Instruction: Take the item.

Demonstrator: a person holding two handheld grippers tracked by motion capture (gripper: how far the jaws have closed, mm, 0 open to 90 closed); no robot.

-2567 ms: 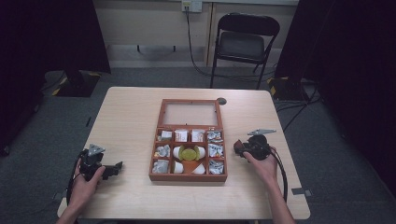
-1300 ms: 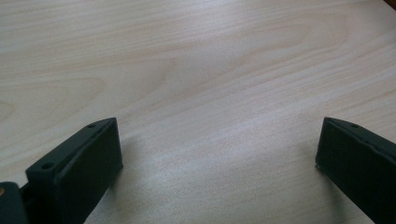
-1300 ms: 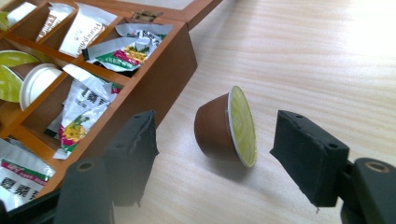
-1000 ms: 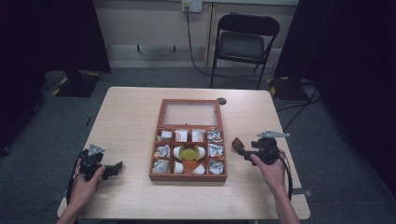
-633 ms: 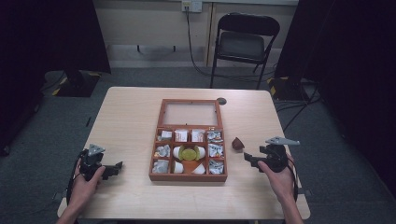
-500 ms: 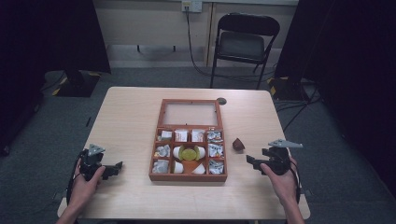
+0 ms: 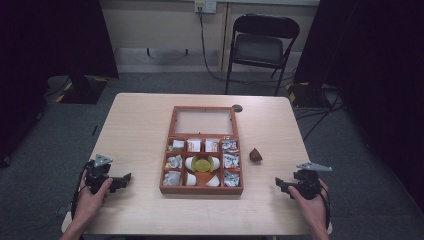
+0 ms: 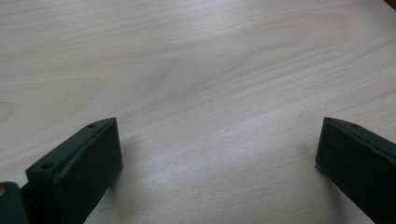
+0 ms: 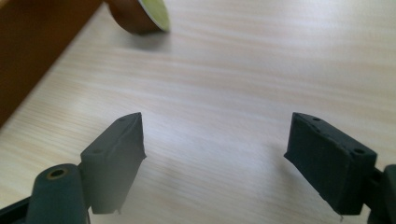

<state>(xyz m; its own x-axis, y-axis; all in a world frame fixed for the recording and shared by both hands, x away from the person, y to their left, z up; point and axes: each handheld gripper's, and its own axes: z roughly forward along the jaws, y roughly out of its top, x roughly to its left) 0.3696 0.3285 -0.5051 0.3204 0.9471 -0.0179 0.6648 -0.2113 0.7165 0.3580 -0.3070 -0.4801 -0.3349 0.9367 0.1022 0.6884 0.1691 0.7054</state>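
A wooden compartment box [image 7: 167, 167] with its glass lid [image 7: 202, 121] laid open sits mid-table; it holds white packets and a yellow-green round piece. A small brown round piece [image 7: 255, 155] lies on the table just right of the box, and it shows again as the brown piece [image 9: 140, 16] beside the box wall [image 9: 37, 51]. My right gripper [image 7: 281, 185] rests near the front right edge, well apart from that piece. Its jaws have just been opening and hold nothing in the right gripper view [image 9: 215, 154]. My left gripper [image 7: 122, 180] lies at the front left, open over bare wood [image 8: 217, 154].
The light wooden table [image 7: 140, 125] has a small dark disc [image 7: 237, 108] near its far edge. A folding chair [image 7: 262, 45] stands behind the table. Dark curtains hang on both sides.
The right gripper let go of the brown piece beside the box and drew back toward the front right edge, its jaws wider. The left hand stayed still.
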